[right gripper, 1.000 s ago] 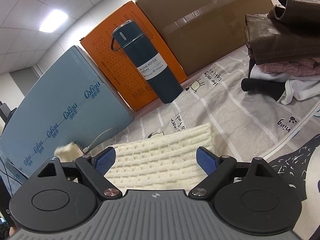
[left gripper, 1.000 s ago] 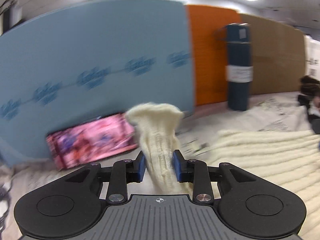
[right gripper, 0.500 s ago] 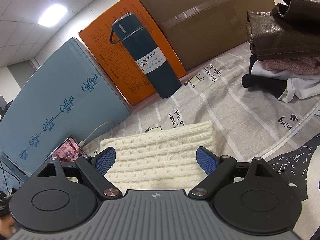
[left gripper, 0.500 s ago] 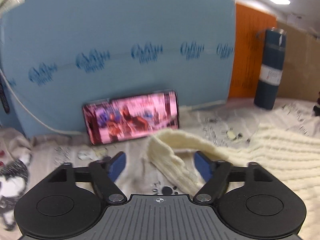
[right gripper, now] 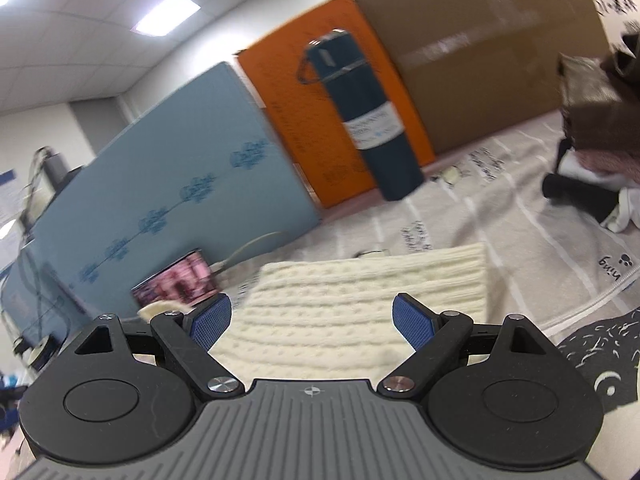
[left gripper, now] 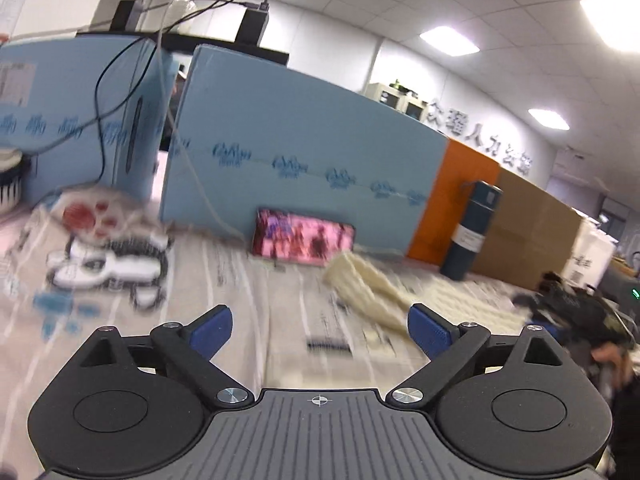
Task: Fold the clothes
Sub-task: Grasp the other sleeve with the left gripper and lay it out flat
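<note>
A cream knitted sweater (right gripper: 360, 304) lies flat on the printed sheet. In the left wrist view its sleeve (left gripper: 368, 284) lies stretched out to the left of the body, ahead and right of my left gripper (left gripper: 320, 328), which is open and empty above the sheet. My right gripper (right gripper: 312, 324) is open and empty, just above the near part of the sweater body. The sleeve end (right gripper: 160, 308) shows at the left in the right wrist view.
A phone with a pink screen (left gripper: 304, 238) leans on a blue box (left gripper: 304, 164). An orange box (right gripper: 332, 116), a dark blue flask (right gripper: 372, 120) and a brown carton (right gripper: 480, 52) stand behind. A pile of clothes (right gripper: 592, 140) sits at right.
My left gripper opened and let go of the sleeve, which now lies on the sheet. The left gripper pulled back and to the left. The right gripper stayed open and shifted slightly.
</note>
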